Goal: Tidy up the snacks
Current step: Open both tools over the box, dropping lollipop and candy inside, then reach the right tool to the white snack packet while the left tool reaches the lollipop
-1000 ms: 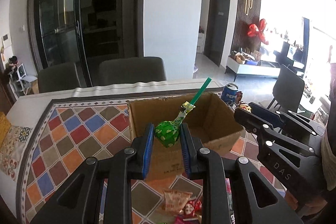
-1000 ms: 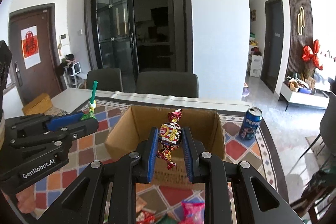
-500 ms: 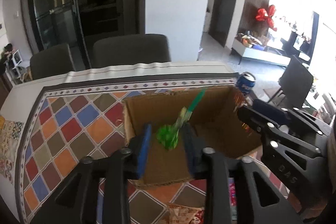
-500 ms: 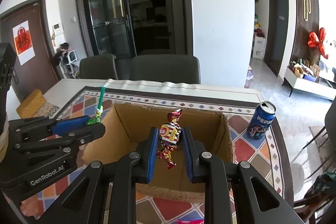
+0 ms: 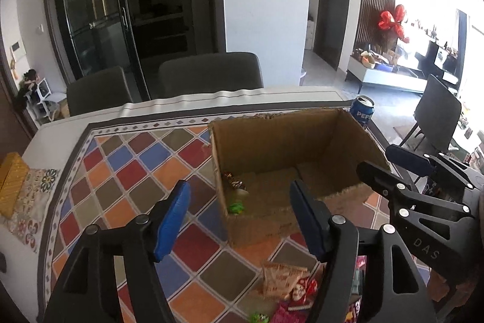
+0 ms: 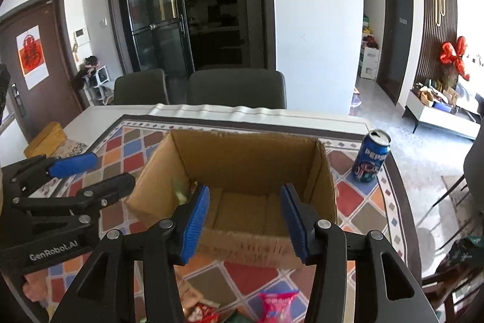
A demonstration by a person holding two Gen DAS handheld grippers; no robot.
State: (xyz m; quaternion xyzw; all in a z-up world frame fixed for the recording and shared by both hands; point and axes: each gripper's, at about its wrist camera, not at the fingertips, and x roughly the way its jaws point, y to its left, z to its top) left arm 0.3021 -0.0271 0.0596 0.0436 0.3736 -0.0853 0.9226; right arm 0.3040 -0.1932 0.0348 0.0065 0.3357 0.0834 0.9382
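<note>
An open cardboard box (image 5: 348, 138) stands on the colourful checkered tablecloth; it also shows in the right wrist view (image 6: 323, 171). My left gripper (image 5: 240, 199) is open and empty just above the box's near left corner. My right gripper (image 6: 245, 202) is open and empty over the box's near wall. Inside the box lie the green-wrapped lollipop (image 5: 235, 206) and a red-gold wrapped candy (image 5: 234, 182) against the left wall. The right gripper also shows at the right of the left wrist view (image 5: 390, 162), the left gripper at the left of the right wrist view (image 6: 99, 168).
A blue Pepsi can (image 6: 370, 156) stands right of the box near the table edge. Loose snack packets (image 5: 284, 283) lie on the cloth in front of the box, a pink one (image 6: 276, 303) among them. Grey chairs (image 6: 236, 90) stand behind the table. A yellow box (image 6: 45, 140) sits far left.
Both grippers moved forward over the box and opened. The green lollipop and the wrapped candy left the jaws and now lie inside the box.
</note>
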